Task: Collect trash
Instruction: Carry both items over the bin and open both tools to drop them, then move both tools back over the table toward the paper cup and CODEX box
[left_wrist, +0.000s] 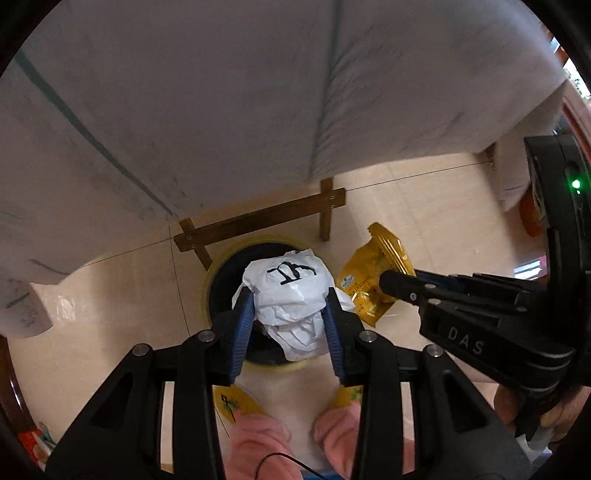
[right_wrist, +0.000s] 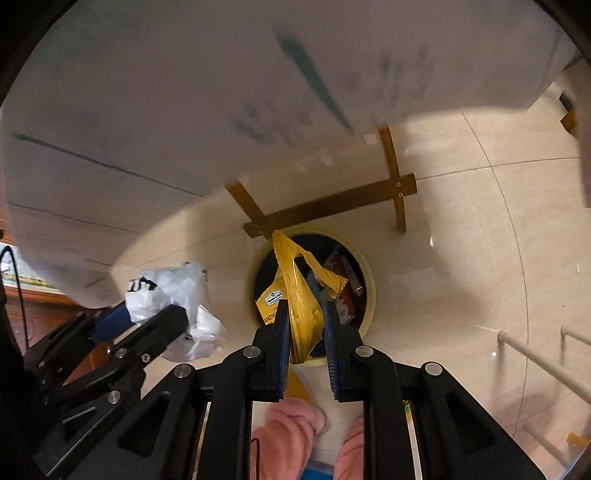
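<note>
My left gripper (left_wrist: 288, 308) is shut on a crumpled white plastic bag (left_wrist: 291, 295) with black print and holds it above the round yellow-rimmed trash bin (left_wrist: 216, 273) on the floor. My right gripper (right_wrist: 304, 317) is shut on a yellow snack wrapper (right_wrist: 301, 295) and holds it over the same bin (right_wrist: 369, 288), which has red packaging inside. The right gripper with the wrapper (left_wrist: 373, 280) shows at the right of the left wrist view. The left gripper with the white bag (right_wrist: 173, 291) shows at the left of the right wrist view.
A table draped in white cloth (left_wrist: 221, 110) overhangs the bin, with its wooden legs and crossbar (left_wrist: 258, 218) just behind it. Pale tiled floor (right_wrist: 461, 258) surrounds the bin. A white rack (right_wrist: 535, 358) stands at the right. My pink-slippered feet (left_wrist: 258, 435) are below.
</note>
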